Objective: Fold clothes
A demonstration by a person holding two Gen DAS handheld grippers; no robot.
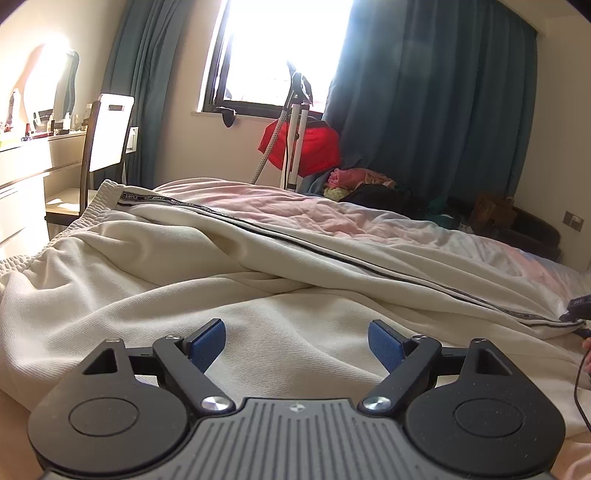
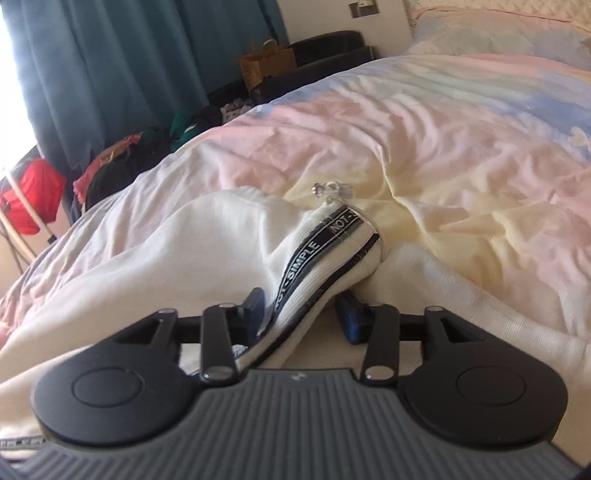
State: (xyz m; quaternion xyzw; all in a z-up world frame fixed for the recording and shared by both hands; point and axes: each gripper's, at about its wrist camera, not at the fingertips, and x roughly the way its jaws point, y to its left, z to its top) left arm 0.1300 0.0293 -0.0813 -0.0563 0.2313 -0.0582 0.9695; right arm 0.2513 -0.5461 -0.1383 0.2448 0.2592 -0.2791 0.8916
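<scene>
Cream trousers (image 1: pixel 184 266) with a black lettered side tape (image 1: pixel 332 254) lie spread and rumpled across the bed, their elastic waistband (image 1: pixel 99 199) at the far left. My left gripper (image 1: pixel 297 345) hovers low over the cloth, its jaws wide apart with nothing between them. In the right wrist view the folded trouser leg end (image 2: pixel 332 240), tape facing up, rises between the jaws of my right gripper (image 2: pixel 301 314). It lies against the left pad (image 2: pixel 255 310), while the right pad (image 2: pixel 349 317) stands clear of it. A small clear plastic tag (image 2: pixel 332 192) hangs at the cuff tip.
The pastel bed cover (image 2: pixel 443 129) runs to a pillow (image 2: pixel 498 33) at the far right. Beyond the bed stand a chair (image 1: pixel 110 136), a dresser (image 1: pixel 22 166), a garment steamer stand (image 1: pixel 295 129), a red bag (image 1: pixel 314 147) and a clothes pile (image 1: pixel 362 181) under teal curtains (image 1: pixel 443 92).
</scene>
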